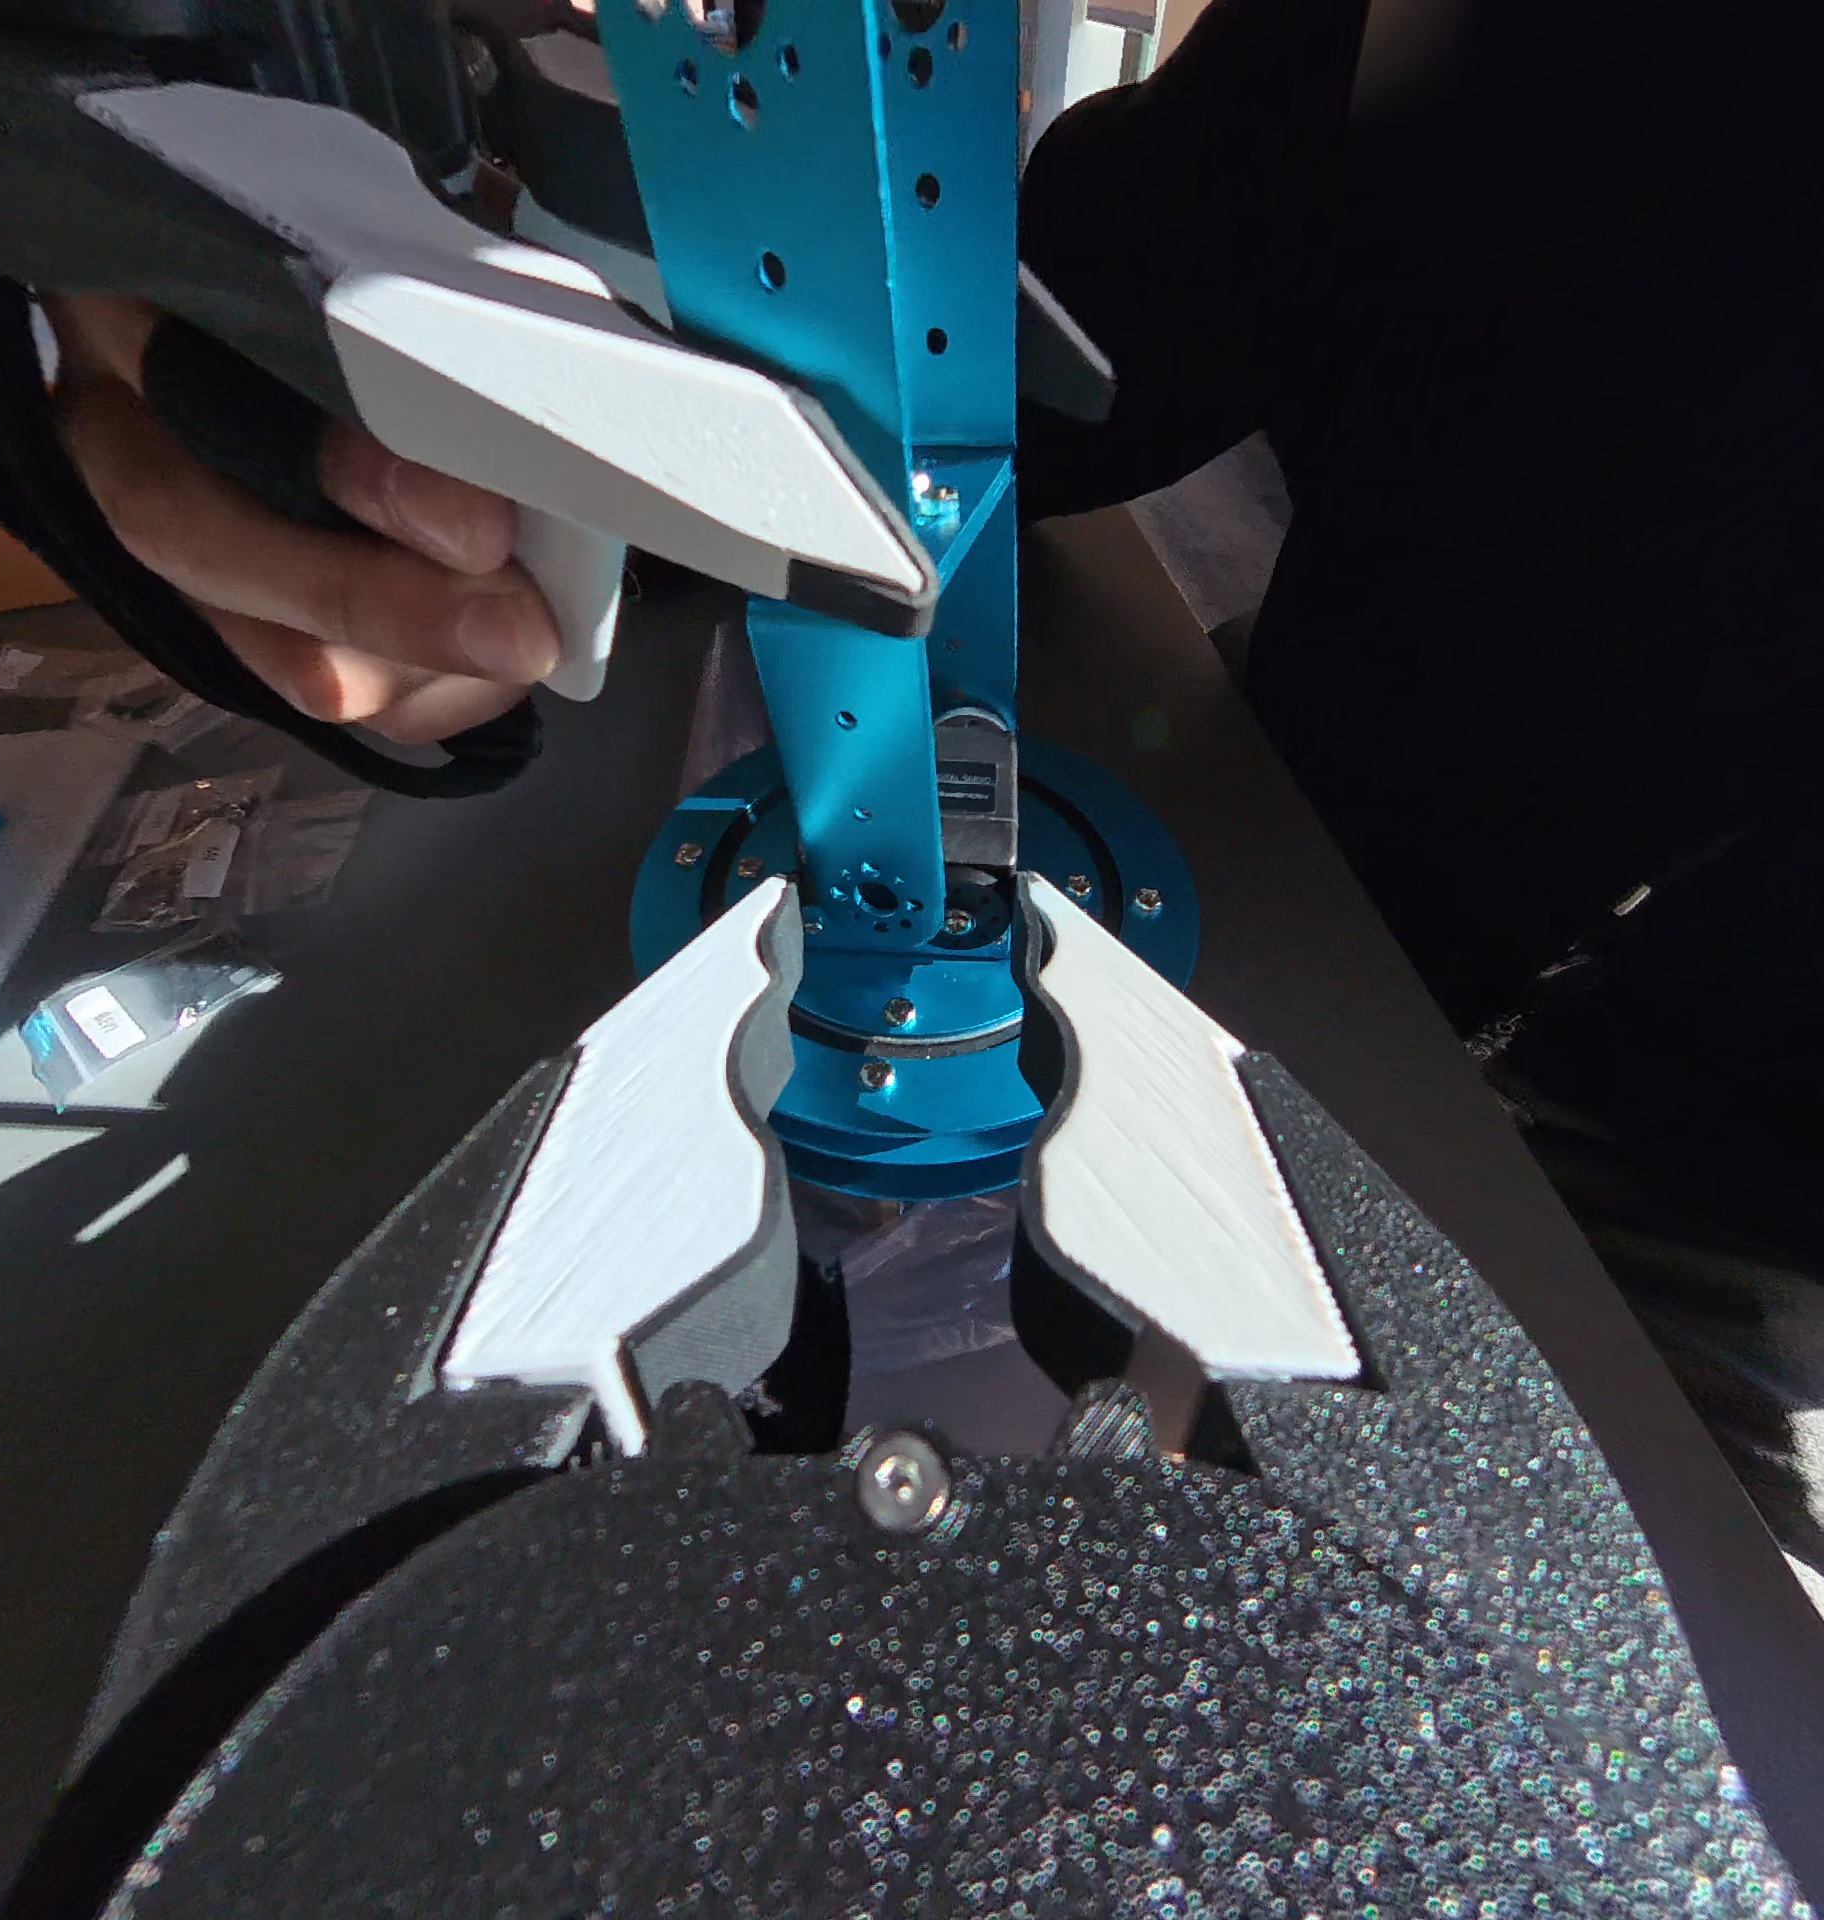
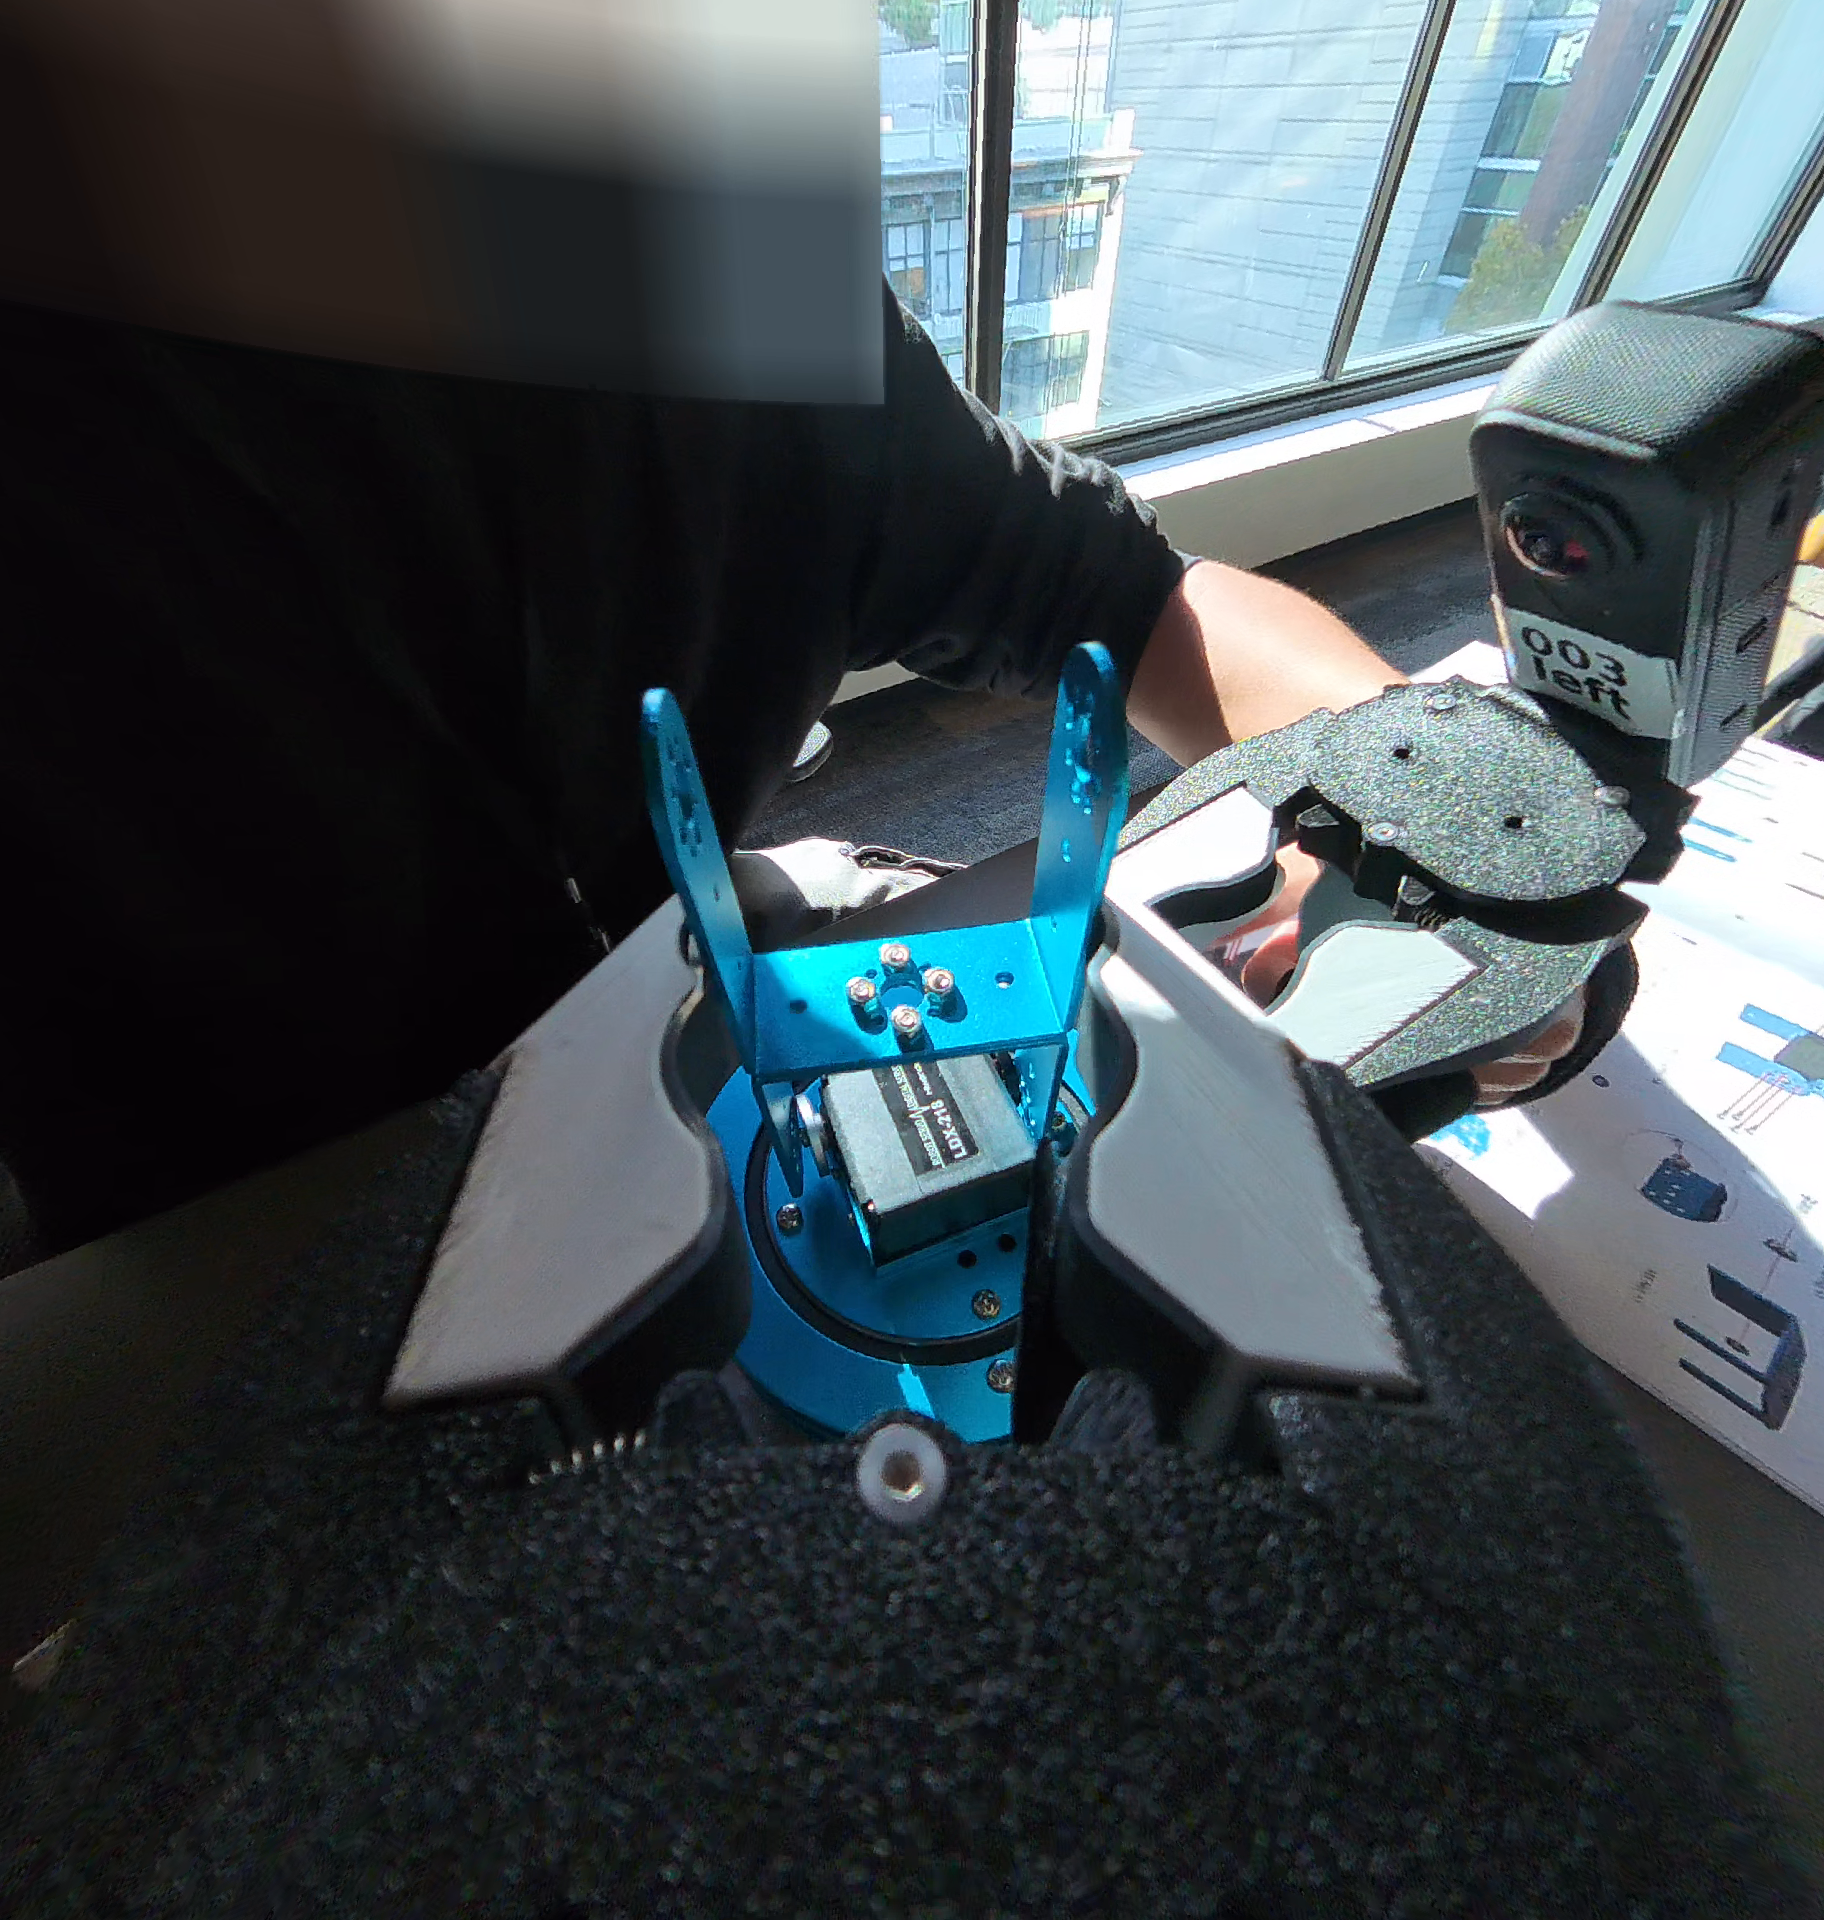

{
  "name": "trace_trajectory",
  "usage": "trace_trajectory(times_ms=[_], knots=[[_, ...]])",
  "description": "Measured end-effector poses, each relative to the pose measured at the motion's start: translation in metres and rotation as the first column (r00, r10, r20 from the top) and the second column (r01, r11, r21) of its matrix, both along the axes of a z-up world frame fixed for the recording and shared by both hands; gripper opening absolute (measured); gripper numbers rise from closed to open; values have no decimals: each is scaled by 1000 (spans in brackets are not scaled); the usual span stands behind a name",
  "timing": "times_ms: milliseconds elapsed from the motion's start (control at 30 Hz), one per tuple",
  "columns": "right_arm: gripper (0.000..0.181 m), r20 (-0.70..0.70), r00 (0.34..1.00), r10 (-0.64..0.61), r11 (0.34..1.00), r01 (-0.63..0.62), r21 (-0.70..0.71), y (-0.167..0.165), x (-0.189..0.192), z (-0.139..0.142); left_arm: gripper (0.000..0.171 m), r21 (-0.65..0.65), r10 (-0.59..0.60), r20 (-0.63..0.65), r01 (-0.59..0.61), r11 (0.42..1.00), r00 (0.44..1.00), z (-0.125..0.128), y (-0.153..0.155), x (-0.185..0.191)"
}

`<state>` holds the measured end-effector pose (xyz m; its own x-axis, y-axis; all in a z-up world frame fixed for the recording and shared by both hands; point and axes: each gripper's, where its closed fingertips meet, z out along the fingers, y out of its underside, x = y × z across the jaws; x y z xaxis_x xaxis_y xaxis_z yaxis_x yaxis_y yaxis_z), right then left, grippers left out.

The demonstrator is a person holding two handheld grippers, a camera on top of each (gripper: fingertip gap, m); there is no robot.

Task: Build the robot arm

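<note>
Off left of the fingers: clear plastic parts bags (image 1: pixel 175 883) scattered on the dark table (image 1: pixel 451 997). Off right: printed instruction sheet (image 2: pixel 1718 1226) lying flat. Beyond: sunlit window (image 2: pixel 1251 187), buildings outside.

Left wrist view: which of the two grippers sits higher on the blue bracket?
The right gripper, jaws around the blue bracket midway up; the left gripper sits low, by the round base.

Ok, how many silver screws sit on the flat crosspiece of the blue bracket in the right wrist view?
4, ringed around a central hole on the blue bracket: far screw, right screw, near screw, left screw. None seem hidden there.
</note>
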<state>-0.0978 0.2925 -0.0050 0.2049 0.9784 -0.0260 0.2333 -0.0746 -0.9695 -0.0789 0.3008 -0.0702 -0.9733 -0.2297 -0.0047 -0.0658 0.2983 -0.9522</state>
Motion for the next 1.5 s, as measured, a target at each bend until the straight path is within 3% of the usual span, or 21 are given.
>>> trace_trajectory(times_ms=[200,367,467,600,667,733,767,800,833,1000,1100,1200,1500], knots=[[66,50,997,-65,998,66,-17,3,-2,-2,39,37,35,59,-37,999,998,0,1,-2],[73,135,954,-267,963,261,63,7,12,-1,39,46,65,86,-69,997,994,0,1,-2],[80,163,881,-443,896,440,57,10,24,-2,39,52,73,93,-79,996,993,0,1,-2],[70,198,710,-676,730,683,41,2,32,-10,39,49,79,106,-84,995,991,0,1,-2],[70,184,561,-807,582,809,88,1,38,-12,39,46,83,109,-88,995,991,0,1,-1],[48,159,408,-899,424,901,88,-5,40,-18,39,50,90,117,-96,994,989,0,2,0],[43,149,291,-945,306,948,87,-8,47,-22,39,52,95,110,-101,993,989,0,2,0],[42,155,218,-964,233,969,86,-11,47,-27,38,50,96,115,-102,994,989,0,1,1],[40,142,190,-971,204,975,89,-12,42,-29,38,45,96,129,-102,994,987,1,0,0],[29,102,173,-980,186,972,140,-2,25,-22,39,40,118,127,-124,992,985,4,2,1],[29,125,214,-969,226,969,95,1,24,-23,57,-63,102,74,-98,993,992,19,-1,-2],[28,127,277,-952,280,960,9,2,25,-25,41,-35,80,87,-77,996,993,11,0,-2],[28,153,307,-939,316,948,37,5,25,-26,40,3,84,127,-85,996,988,11,3,-2]])
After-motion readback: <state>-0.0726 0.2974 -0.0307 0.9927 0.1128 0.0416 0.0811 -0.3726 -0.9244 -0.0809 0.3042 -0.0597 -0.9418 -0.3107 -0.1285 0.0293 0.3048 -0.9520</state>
